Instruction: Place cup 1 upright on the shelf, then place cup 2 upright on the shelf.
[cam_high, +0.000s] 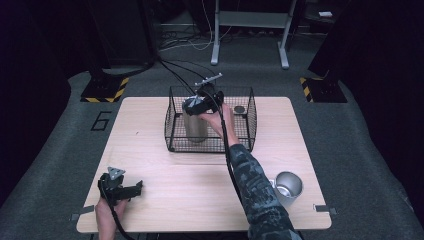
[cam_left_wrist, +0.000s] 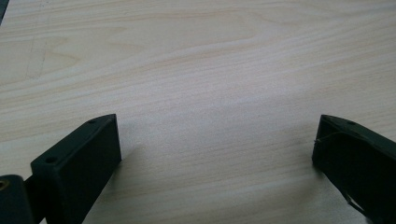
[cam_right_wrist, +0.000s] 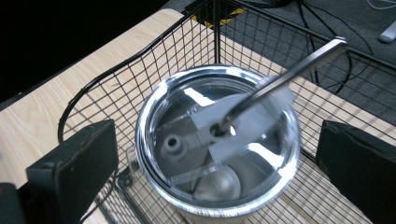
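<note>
Steel tumbler (cam_high: 195, 126) with clear lid upright inside wire basket (cam_high: 175, 137), right gripper (cam_high: 199, 102) fingers spread above; left gripper (cam_high: 131, 191) fingers spread too.

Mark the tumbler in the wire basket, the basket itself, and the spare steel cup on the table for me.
tumbler (cam_right_wrist: 217, 140): right gripper view, on its clear lid.
wire basket (cam_high: 210, 144): high view, on its near wall.
steel cup (cam_high: 288, 187): high view, on its side wall, near the table's right front corner.

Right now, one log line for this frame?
right claw: open, over lidded steel tumbler in wire basket | left claw: open, idle above table | second tumbler: lidless, near right corner
</note>
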